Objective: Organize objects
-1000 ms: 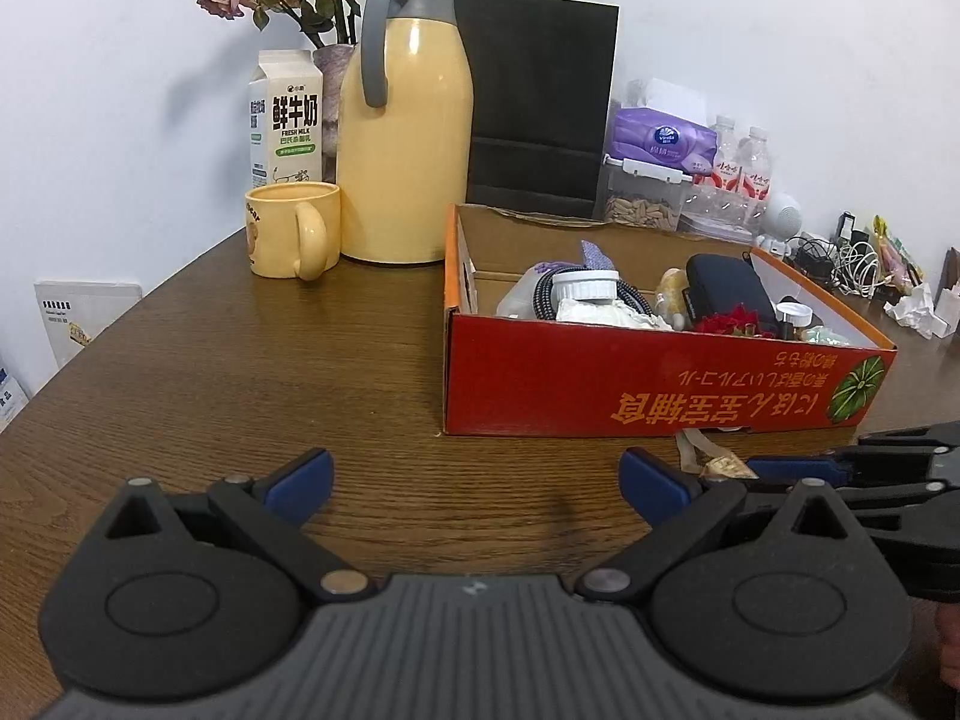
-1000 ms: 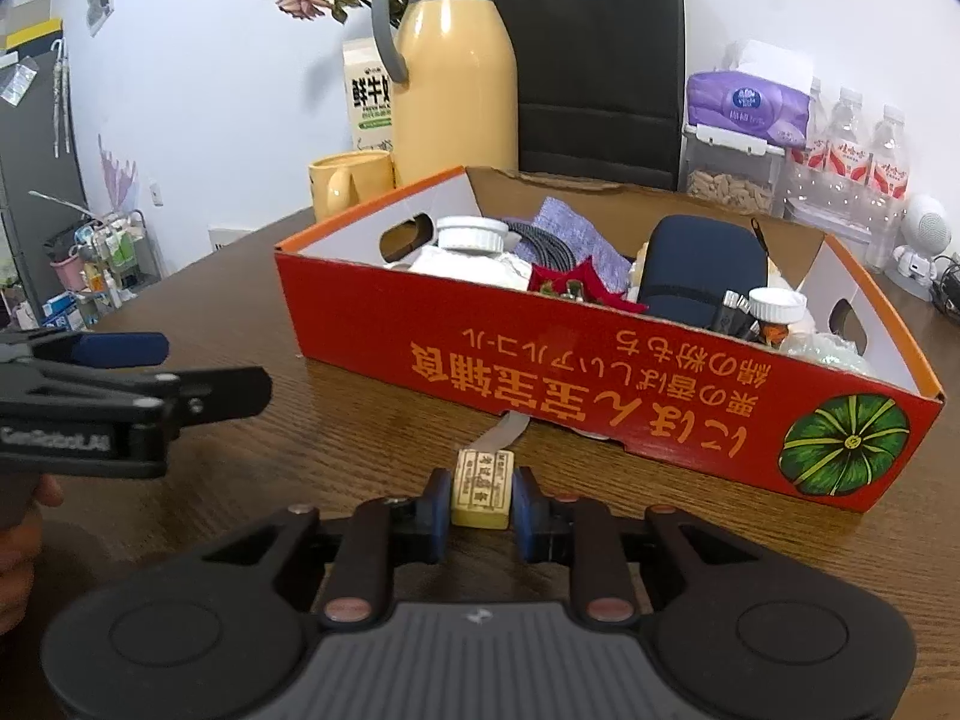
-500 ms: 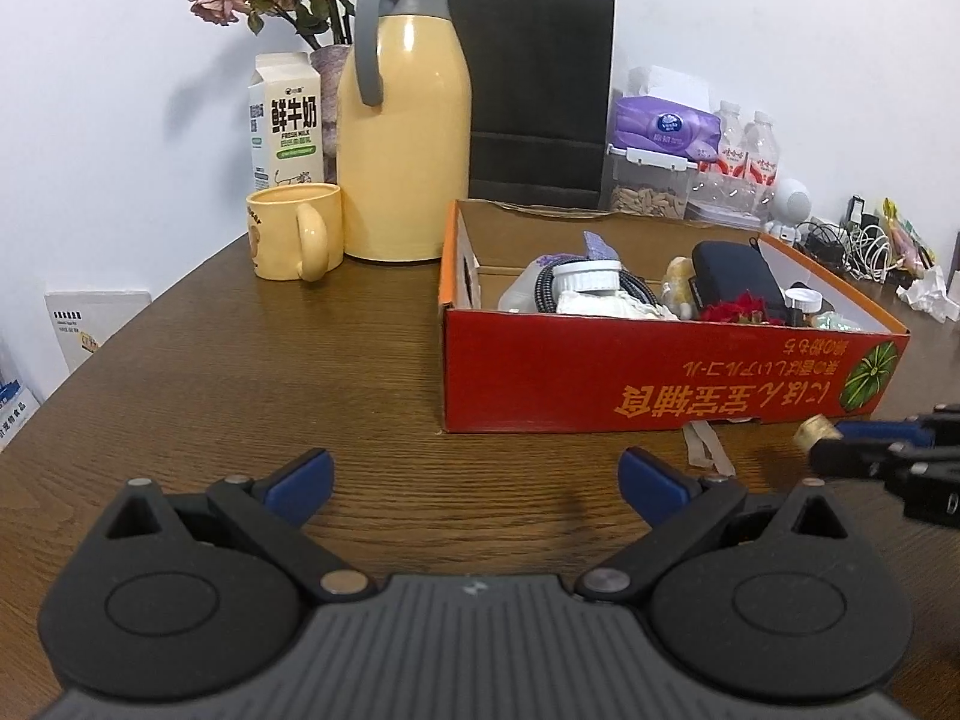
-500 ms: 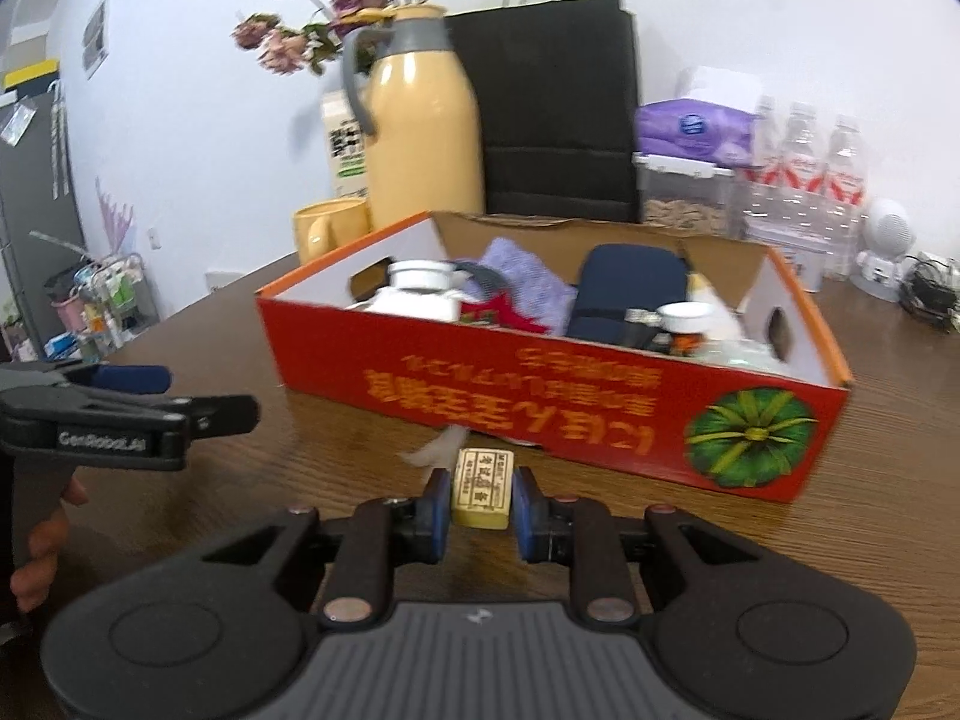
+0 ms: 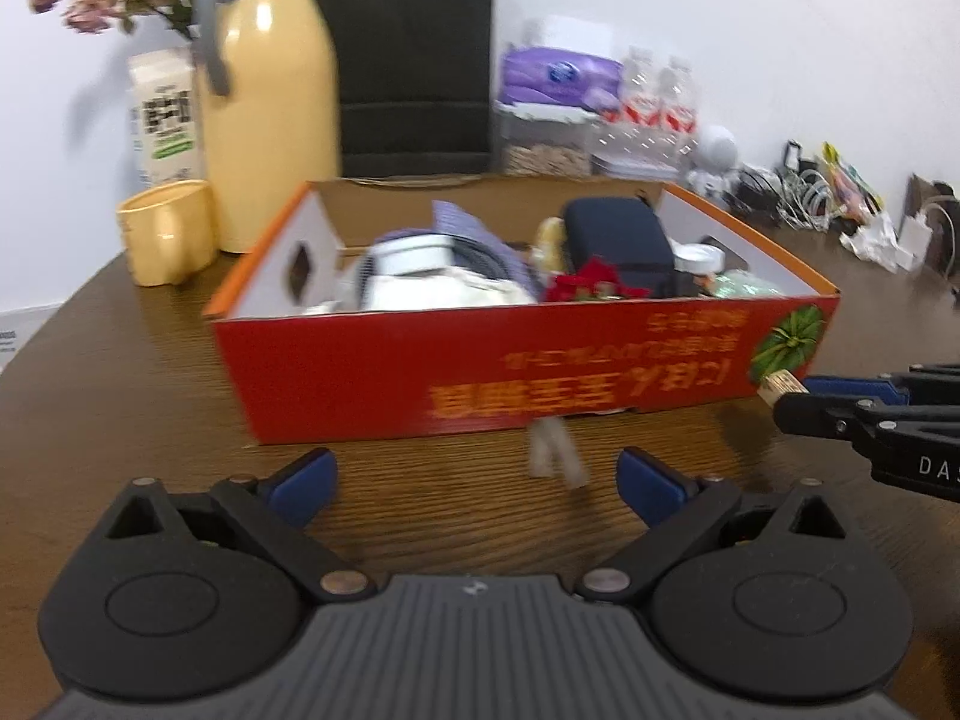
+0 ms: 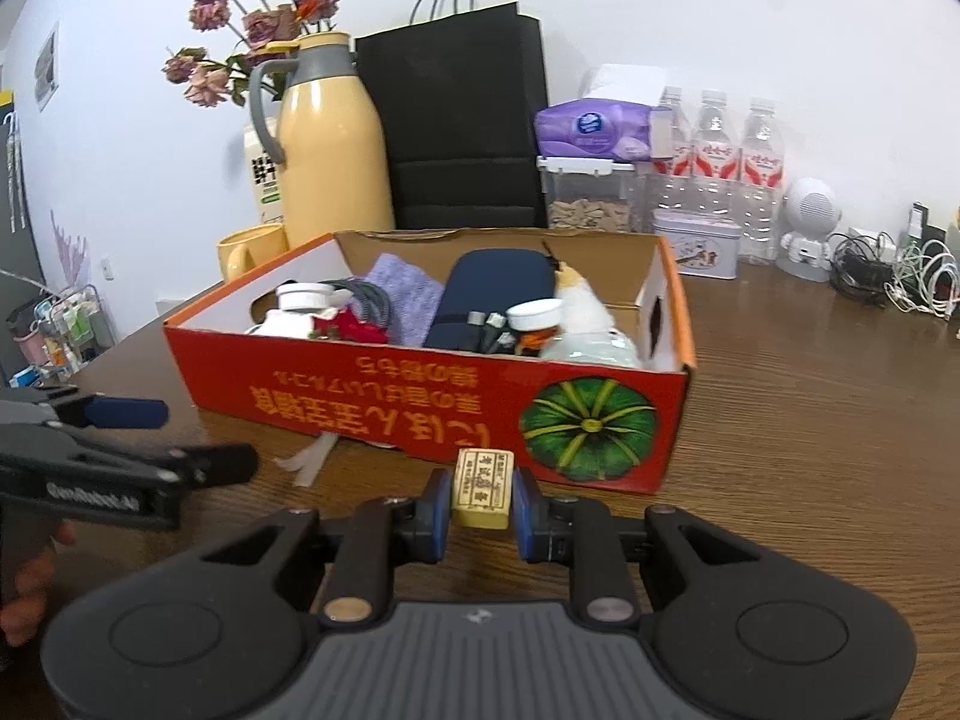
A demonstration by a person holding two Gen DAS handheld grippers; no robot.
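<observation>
Yellow block (image 6: 482,488), pinched in right hand-held gripper (image 6: 480,510)

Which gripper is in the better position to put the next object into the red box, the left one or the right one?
Right. The right gripper already clamps the small yellow block just before the red box. The left gripper is open and empty.

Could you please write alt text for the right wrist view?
The right gripper clamps a small yellow labelled block above a wooden table, before a red cardboard box packed with items. The left gripper is at left.
</observation>
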